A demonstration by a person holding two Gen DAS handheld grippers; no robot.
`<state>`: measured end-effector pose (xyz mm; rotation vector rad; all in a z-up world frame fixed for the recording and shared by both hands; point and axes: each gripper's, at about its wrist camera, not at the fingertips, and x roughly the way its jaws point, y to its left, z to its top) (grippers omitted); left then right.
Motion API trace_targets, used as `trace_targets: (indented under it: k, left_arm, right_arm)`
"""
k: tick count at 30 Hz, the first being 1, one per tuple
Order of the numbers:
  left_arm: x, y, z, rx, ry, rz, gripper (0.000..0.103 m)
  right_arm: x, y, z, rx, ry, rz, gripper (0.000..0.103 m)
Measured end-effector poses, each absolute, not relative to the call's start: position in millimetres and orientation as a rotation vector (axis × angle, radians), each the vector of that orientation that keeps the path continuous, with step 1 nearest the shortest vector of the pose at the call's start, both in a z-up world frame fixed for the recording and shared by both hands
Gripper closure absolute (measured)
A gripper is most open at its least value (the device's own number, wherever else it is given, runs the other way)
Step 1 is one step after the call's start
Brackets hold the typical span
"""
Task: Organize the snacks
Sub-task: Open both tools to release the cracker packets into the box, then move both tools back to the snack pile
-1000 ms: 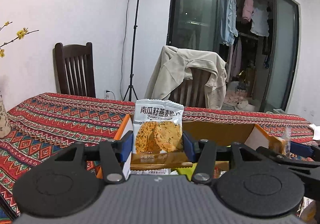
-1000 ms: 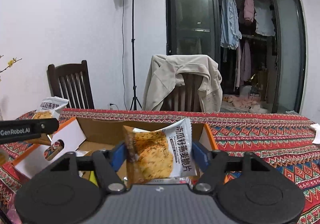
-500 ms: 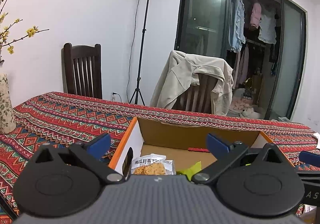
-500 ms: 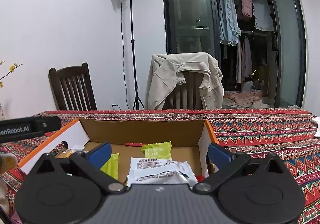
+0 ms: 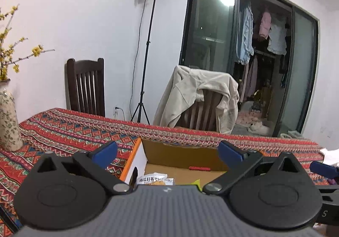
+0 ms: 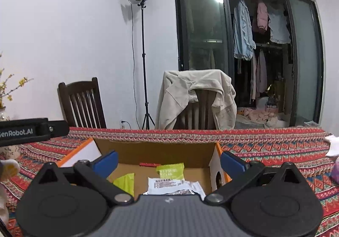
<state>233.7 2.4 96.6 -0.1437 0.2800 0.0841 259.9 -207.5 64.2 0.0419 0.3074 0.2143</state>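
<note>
Everything here sits around the open cardboard box (image 6: 161, 152) on the patterned tablecloth (image 6: 264, 148). The left gripper (image 5: 167, 153) hangs over the box's left end with its blue-tipped jaws spread wide and nothing between them. Just past its grey body, inside the box against the white left wall, lies a cracker packet (image 5: 155, 180), but only its top strip of print and a bit of orange show; the rest is cut off by the gripper housing. The right gripper (image 6: 168, 160) is over the box as well, jaws likewise spread and empty. Below it on the box floor rests a white packet (image 6: 173, 186) lying back side up, its near edge hidden under the gripper body, so I cannot read what it is. Farther in the box sits a small green sachet (image 6: 170, 170), and left of that another green wrapper (image 6: 125, 182), partly covered by the gripper's linkage. A thin red strip (image 6: 148, 164) lies against the box's far wall; too small to tell what it is. Left of the box, a flowered vase (image 5: 8, 118) stands on the cloth, cropped by the edge of the left view. Behind the box, a beige jacket (image 6: 197, 97) covers most of a chair back.
</note>
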Motion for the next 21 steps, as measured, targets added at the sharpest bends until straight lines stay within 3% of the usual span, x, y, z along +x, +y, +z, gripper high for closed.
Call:
trace_targets:
  k: [11, 21]
  left_arm:
    - [186, 20, 106, -0.136, 0.301, 0.063, 0.000]
    - [147, 36, 80, -0.108, 0.382, 0.070, 0.000]
  right_arm:
    - [210, -214, 78, 0.039, 0.328, 0.267, 0.000]
    - [177, -196, 43, -0.004, 0.463, 0.318, 0.000]
